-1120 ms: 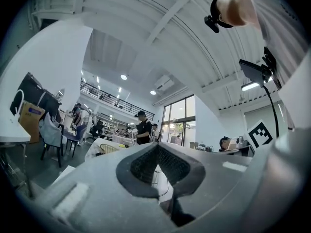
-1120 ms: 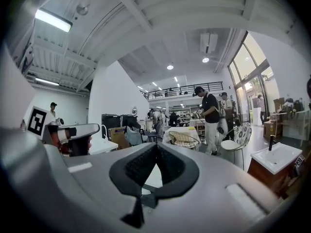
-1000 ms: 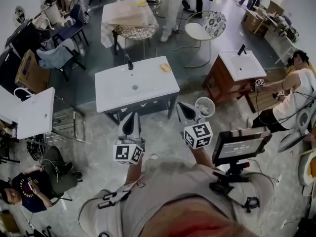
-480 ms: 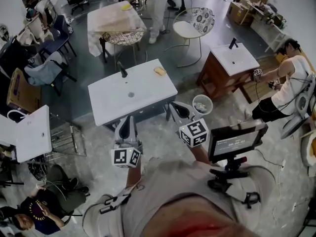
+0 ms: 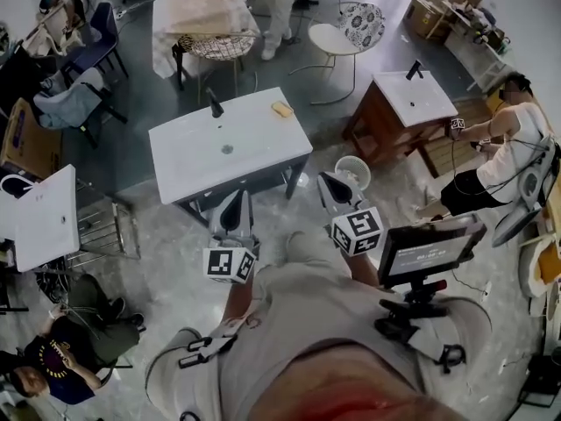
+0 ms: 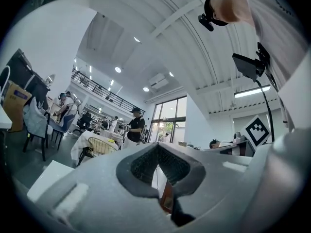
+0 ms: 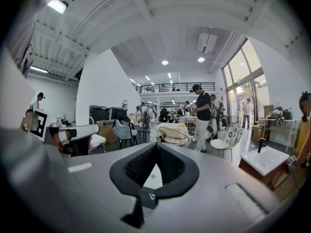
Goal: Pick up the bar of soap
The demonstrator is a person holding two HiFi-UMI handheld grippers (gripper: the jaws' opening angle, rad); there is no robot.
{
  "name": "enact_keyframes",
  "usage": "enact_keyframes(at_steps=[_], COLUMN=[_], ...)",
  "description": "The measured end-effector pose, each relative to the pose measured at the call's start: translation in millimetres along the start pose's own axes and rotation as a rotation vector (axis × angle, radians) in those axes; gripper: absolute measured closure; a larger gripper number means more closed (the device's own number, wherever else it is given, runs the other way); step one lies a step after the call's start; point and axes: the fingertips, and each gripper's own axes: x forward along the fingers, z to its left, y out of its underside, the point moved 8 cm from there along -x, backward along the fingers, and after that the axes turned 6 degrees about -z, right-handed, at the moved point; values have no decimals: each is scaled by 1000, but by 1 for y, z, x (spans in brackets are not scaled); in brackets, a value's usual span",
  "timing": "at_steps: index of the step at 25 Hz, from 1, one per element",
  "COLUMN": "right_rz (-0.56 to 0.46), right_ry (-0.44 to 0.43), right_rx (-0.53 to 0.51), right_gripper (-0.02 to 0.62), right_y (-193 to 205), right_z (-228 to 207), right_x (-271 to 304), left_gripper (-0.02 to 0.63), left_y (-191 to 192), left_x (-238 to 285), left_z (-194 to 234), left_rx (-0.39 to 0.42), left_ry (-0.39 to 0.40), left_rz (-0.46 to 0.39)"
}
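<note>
Both hand-held grippers hung short of the white sink worktop [image 5: 188, 163], off its near edge and over the grey floor [image 5: 149, 270]. On the left hand-held gripper [image 5: 235, 203] the jaws were together at the tips with nothing caught in the small dark opening behind them, as its own gripper view showed; it pointed at the middle of the worktop's near edge. The right hand-held gripper [image 5: 332, 183] also had its jaws pressed together and empty, and it sat just off the worktop's near right corner, close beside a round white bin [image 5: 353, 173] on the floor. The yellow bar of soap [image 5: 281, 110] lay flat on the worktop near its far right corner, untouched and well apart from both grippers. A black faucet [image 5: 214, 105] stood upright at the middle of the far edge, and a small drain [image 5: 227, 149] marked the centre of the basin. Beyond the right edge stood a second white sink on a wooden cabinet [image 5: 377, 128]. A small monitor [image 5: 429, 253] was mounted on the person's chest rig, to the right of the right gripper's marker cube [image 5: 357, 231].
</note>
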Motion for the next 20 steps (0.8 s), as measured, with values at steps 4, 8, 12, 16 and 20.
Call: enact_keyframes(at_steps=[4, 8, 12, 16, 20], right_rz=[-54, -95, -106, -119, -128], right_ry=[-45, -98, -135, -174, -212], right_rx=[-40, -61, -39, -24, -10], right_gripper=[594, 594, 593, 593, 594], right_y=[-12, -20, -19, -16, -13], right_z=[10, 20, 15, 7, -4], right_x=[15, 28, 60, 97, 140], left_gripper=[611, 609, 609, 609, 609], left_y=[-3, -9, -12, -11, -6], left_x=[-7, -15, -6, 9, 33], left_z=[2, 8, 25, 42, 61], left_rx=[14, 38, 61, 90, 98], left_ry=[0, -39, -85, -120, -151], left_rz=[-11, -4, -14, -25, -28])
